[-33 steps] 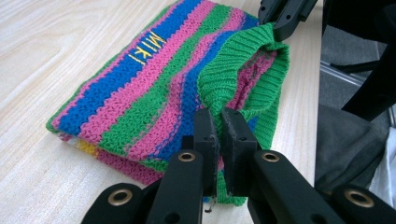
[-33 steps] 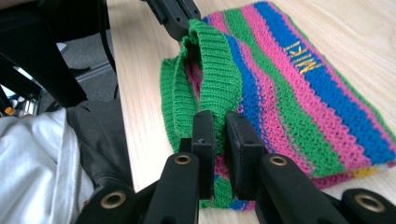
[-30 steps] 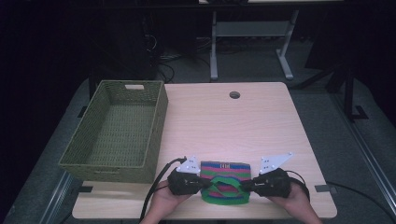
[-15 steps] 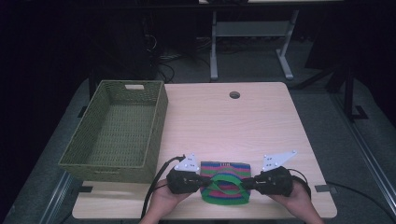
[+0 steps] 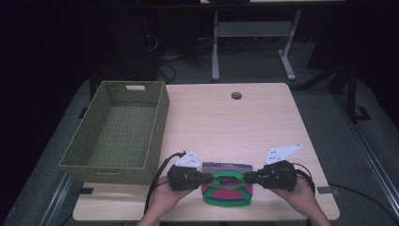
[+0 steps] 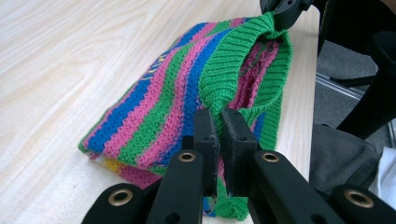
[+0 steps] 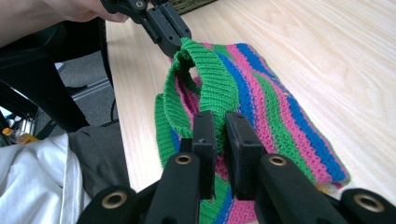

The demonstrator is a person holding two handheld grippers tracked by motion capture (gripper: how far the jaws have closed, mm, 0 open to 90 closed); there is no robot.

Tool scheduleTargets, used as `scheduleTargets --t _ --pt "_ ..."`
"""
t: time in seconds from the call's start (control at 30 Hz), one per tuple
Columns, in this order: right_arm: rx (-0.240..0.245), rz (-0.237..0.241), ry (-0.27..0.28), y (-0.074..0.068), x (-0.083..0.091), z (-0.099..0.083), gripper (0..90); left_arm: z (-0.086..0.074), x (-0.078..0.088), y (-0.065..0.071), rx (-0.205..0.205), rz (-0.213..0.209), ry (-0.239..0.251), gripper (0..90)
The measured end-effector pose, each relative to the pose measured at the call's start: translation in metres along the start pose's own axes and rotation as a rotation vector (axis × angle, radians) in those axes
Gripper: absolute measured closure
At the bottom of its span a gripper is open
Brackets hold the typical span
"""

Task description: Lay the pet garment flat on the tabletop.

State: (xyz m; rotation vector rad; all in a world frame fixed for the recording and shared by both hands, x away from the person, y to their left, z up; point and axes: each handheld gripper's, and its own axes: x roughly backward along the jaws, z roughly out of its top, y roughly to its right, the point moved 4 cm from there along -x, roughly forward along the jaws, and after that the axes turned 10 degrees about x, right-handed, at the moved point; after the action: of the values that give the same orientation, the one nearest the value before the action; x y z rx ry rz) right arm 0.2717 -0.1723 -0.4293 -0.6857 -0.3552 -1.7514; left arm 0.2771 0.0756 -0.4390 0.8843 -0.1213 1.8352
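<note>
A knitted hat (image 5: 227, 184) striped in pink, blue and green lies near the table's front edge, its green ribbed rim (image 6: 229, 63) lifted open. My left gripper (image 5: 205, 178) is shut on the rim's left side (image 6: 218, 122). From the opposite side, my right gripper (image 5: 245, 177) is shut on the rim's right part (image 7: 219, 128). Between the two grippers the rim is stretched into a loop above the hat's body (image 7: 285, 121). In the left gripper view the right gripper's jaws pinch the far end of the rim.
A green woven basket (image 5: 117, 134) stands empty on the table's left side. The wooden table (image 5: 226, 127) has a round cable hole (image 5: 236, 95) near its far edge. Cables trail from both grippers over the front edge. A desk frame (image 5: 251, 33) stands beyond the table.
Both grippers have moved slightly apart, pulling the green rim wider into a loop. The hat's body has stayed where it was on the table.
</note>
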Motion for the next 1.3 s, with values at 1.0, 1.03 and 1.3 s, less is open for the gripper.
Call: scheduleTargets --t 1.0,1.03,1.3 --pt "-0.050 -0.085 0.007 0.055 0.017 0.040 82.0 0.052 0.001 -0.032 0.066 0.066 0.020 84.8" --pt "-0.053 -0.088 0.003 0.057 0.016 0.041 82.0 0.053 0.000 -0.033 0.065 0.069 0.021 84.8" --pt "-0.072 -0.112 -0.005 0.072 0.013 0.044 82.1 0.063 -0.004 -0.047 0.107 0.090 0.050 84.6"
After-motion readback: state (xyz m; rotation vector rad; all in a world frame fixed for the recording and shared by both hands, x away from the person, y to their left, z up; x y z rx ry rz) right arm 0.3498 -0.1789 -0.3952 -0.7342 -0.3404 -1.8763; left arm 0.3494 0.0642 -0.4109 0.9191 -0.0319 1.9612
